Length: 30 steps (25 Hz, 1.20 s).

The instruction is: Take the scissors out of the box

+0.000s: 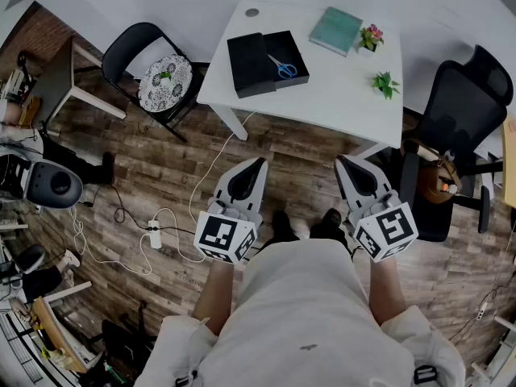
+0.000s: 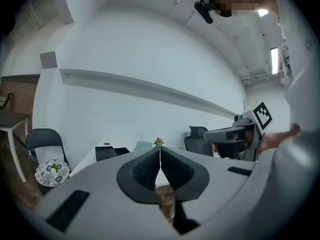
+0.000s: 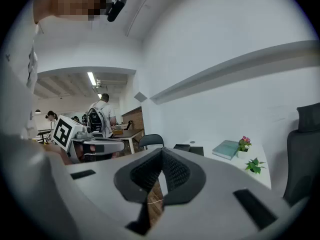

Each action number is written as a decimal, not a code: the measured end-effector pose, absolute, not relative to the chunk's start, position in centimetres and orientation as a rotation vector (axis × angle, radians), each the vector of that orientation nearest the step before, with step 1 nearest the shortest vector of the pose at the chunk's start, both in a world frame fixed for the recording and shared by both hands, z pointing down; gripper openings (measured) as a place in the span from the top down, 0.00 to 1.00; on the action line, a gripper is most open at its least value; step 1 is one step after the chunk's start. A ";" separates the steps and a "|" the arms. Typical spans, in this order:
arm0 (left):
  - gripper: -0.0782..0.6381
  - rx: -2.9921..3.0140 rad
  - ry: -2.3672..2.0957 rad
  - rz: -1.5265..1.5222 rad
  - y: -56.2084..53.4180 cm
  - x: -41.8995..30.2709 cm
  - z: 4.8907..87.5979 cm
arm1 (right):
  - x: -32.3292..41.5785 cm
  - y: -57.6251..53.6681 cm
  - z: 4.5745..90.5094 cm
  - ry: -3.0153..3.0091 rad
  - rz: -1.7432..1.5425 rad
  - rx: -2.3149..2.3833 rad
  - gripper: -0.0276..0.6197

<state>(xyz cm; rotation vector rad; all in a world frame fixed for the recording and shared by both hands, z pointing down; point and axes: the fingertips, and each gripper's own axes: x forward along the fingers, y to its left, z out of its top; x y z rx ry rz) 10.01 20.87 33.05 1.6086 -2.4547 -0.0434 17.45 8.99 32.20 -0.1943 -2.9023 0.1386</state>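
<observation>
Blue-handled scissors (image 1: 283,68) lie in an open black box (image 1: 291,57) on the white table (image 1: 339,95); the box's black lid (image 1: 251,64) rests beside it on the left. Both grippers hang over the wooden floor, well short of the table. My left gripper (image 1: 260,162) is shut and empty, and its jaws meet in the left gripper view (image 2: 159,149). My right gripper (image 1: 341,160) is shut and empty too, its jaws touching in the right gripper view (image 3: 161,150). The box (image 2: 112,152) shows far off as a dark shape in the left gripper view.
On the table sit a teal book (image 1: 336,30), a small pink-flowered plant (image 1: 371,38) and a small green plant (image 1: 385,83). A black chair with a patterned cushion (image 1: 164,81) stands left of the table, an office chair (image 1: 463,103) right. A power strip (image 1: 155,234) and cables lie on the floor.
</observation>
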 end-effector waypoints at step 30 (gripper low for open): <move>0.86 1.644 -2.389 -0.030 23.1 9.4 34.6 | 18.2 10.9 33.0 -2.865 0.165 -0.092 0.95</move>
